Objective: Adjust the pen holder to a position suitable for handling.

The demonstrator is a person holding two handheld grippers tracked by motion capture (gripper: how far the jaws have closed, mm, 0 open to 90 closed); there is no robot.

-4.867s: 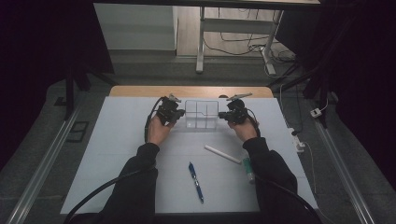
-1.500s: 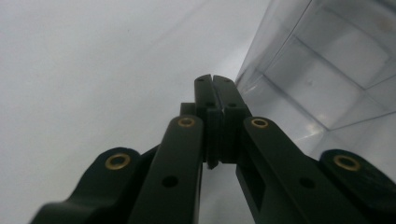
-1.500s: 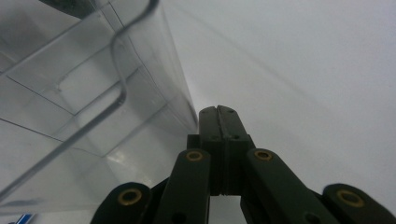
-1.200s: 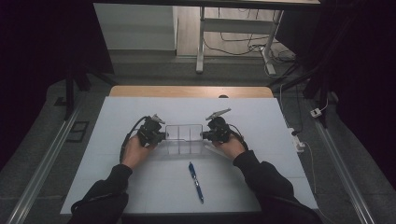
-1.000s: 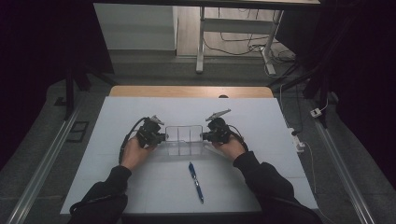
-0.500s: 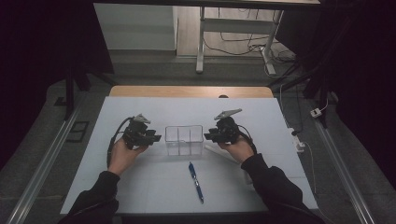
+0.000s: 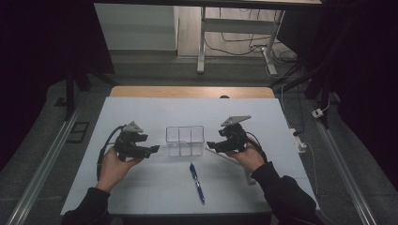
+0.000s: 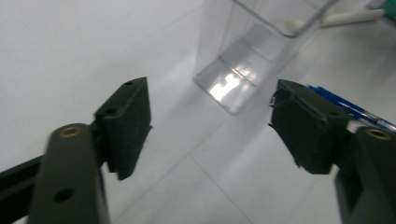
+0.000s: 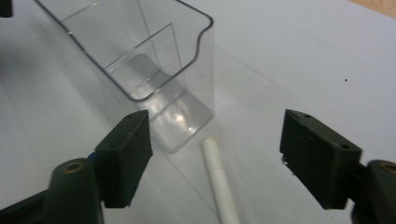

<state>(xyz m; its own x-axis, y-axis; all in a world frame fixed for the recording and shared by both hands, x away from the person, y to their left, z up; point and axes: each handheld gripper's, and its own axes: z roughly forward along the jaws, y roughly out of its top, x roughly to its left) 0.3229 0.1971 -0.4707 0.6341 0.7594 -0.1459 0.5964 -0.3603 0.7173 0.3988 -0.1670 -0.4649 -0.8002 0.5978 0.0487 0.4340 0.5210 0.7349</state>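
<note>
The clear plastic organizer box [image 7: 185, 140] stood upright on the white table [image 7: 141, 112] between the left gripper [image 7: 151, 151] and the right gripper [image 7: 210, 146], touching neither. Both had just been opening their jaws, which held nothing. The box seemed light, stiff and slippery, so its short end walls looked the best places to grip.

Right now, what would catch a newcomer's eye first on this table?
The clear plastic organizer standing mid-table on the white table, flanked by the left gripper and right gripper, both open and apart from it. A blue pen lies nearer the person, a white pen by the organizer's right end.
</note>
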